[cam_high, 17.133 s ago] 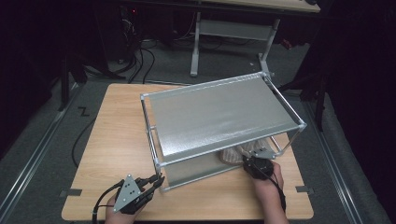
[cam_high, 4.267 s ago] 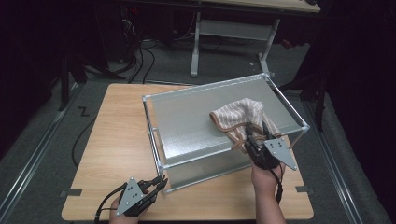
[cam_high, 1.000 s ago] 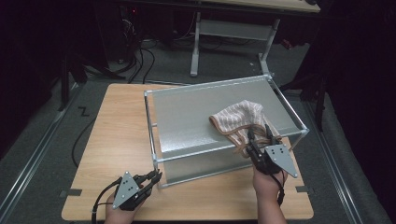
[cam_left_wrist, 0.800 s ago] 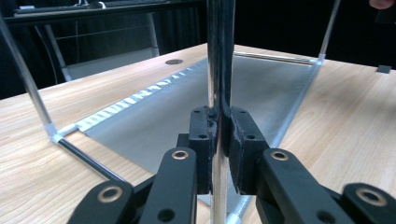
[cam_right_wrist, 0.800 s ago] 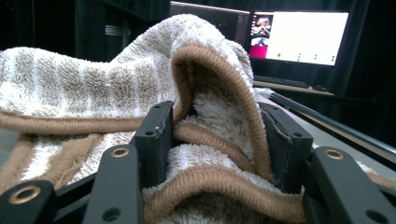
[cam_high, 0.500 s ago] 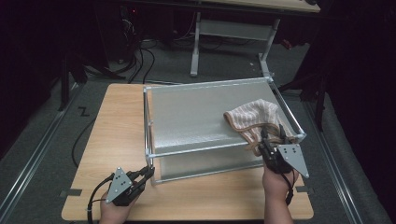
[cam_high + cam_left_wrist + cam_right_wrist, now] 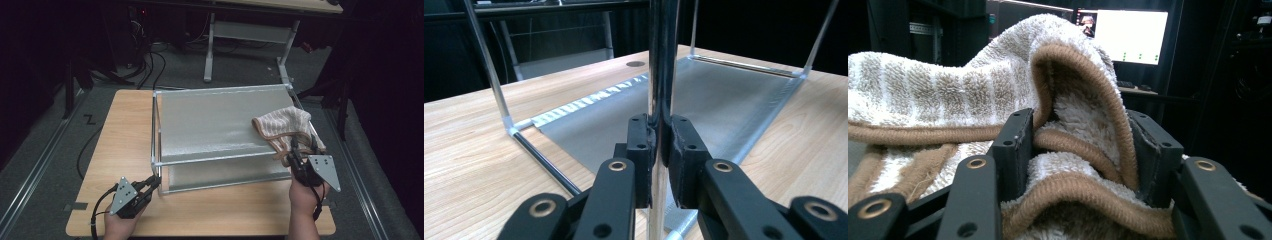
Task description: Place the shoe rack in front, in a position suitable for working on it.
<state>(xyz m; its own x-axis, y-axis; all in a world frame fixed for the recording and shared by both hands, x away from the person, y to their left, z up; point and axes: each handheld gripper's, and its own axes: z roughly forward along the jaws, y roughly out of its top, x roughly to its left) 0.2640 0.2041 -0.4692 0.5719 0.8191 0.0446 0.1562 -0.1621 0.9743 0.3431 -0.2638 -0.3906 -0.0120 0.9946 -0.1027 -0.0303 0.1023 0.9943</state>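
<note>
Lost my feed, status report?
Left gripper shut on rack post. Right gripper shut on striped towel, draped over rack's right end. Nothing in the way.

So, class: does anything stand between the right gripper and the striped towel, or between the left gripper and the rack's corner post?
Nothing visible does. The right gripper already has the striped towel bunched between its jaws, over the shelf. The left gripper is clamped directly on the corner post.
</note>
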